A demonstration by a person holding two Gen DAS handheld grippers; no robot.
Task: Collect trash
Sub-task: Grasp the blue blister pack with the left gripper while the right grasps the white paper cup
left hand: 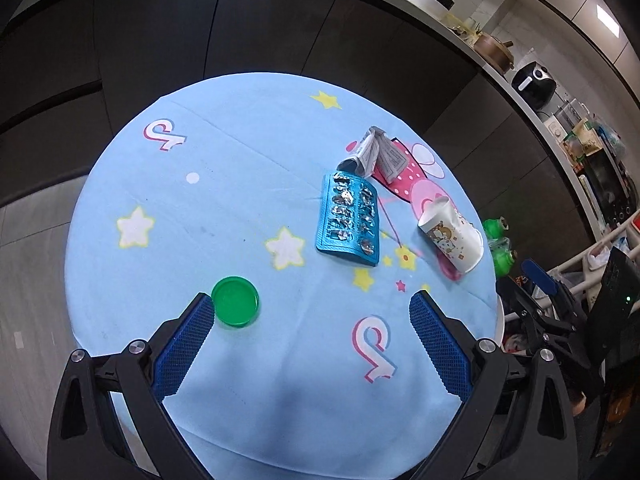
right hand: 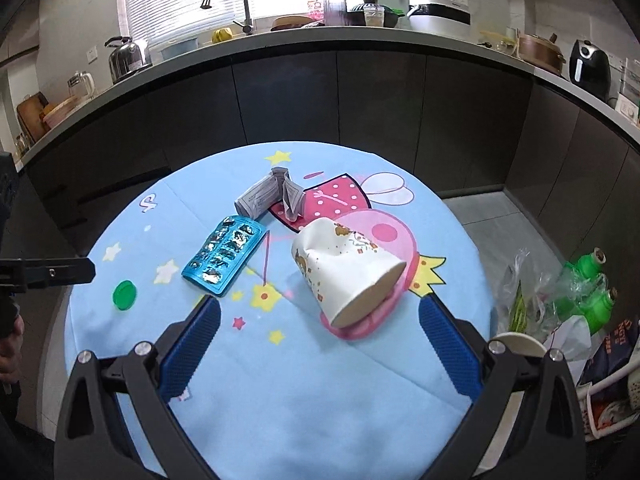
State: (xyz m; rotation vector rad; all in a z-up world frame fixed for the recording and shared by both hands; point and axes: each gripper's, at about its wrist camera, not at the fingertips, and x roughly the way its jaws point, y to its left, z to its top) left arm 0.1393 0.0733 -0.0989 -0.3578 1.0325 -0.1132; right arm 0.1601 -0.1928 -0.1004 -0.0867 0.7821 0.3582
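Observation:
A round table with a light blue cartoon cloth (left hand: 240,168) (right hand: 280,380) holds the trash. A green lid (left hand: 235,301) (right hand: 124,295) lies just beyond my left gripper's left fingertip. A blue blister pack (left hand: 349,220) (right hand: 225,254) lies mid-table. Folded paper (left hand: 376,154) (right hand: 268,194) sits behind it. A crushed paper cup (left hand: 452,236) (right hand: 344,270) lies on its side, just ahead of my right gripper. My left gripper (left hand: 312,306) is open and holds nothing. My right gripper (right hand: 320,312) is open and holds nothing.
A bag of trash with green bottles (right hand: 580,292) (left hand: 498,240) stands to the right of the table, beside a white rack (right hand: 600,384). Dark cabinets and a counter (right hand: 320,40) with kitchenware run behind. The other gripper's arm (right hand: 44,272) shows at the left edge.

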